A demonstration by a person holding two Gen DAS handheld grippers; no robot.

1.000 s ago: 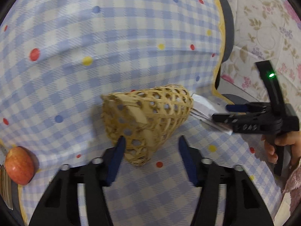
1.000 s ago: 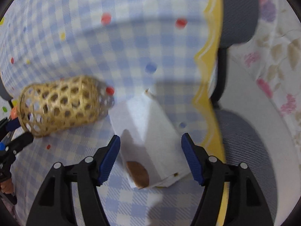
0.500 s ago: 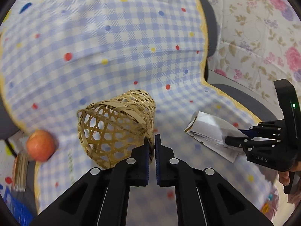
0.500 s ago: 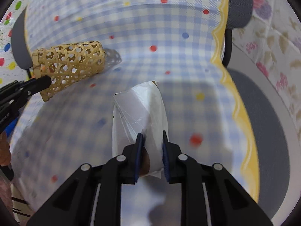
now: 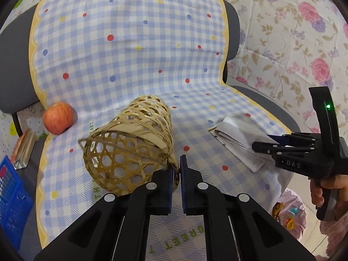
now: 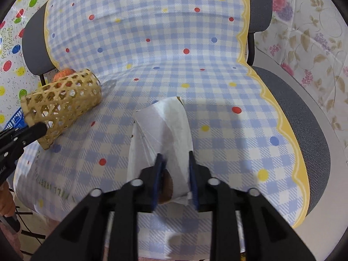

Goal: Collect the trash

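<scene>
On the chair seat, draped with a blue-and-white checked cloth (image 5: 134,50), the woven bamboo basket (image 5: 128,145) lies on its side with its open mouth toward the left wrist camera. The left tool (image 5: 179,174) is clamped shut on the basket's thin rim band; a second ago its jaws stood wide on either side of the basket, and the view has since pulled back, so far more of the cloth and the grey chair (image 5: 233,21) back now shows. An apple (image 5: 58,117), formerly at the lower left edge, now sits higher in the frame, near the cloth's yellow border and well apart from the basket.

The folded white paper wrapper (image 6: 163,130), the piece of trash, lies on the cloth to the right of the basket and apart from it. The right tool (image 6: 175,169) has the wrapper's near end between its jaws, which are opening; half a second ago they pinched it tightly, and now the blue pads stand at its sides. Whether they still press it cannot be told. A brown stain shows on the wrapper just beside the left pad.

Printed green letters on the cloth read "GREET" near the left tool. "DAS" is embossed on the right tool's body, which is held by a hand (image 5: 326,187). A blue crate (image 5: 10,193) stands at the far left.
</scene>
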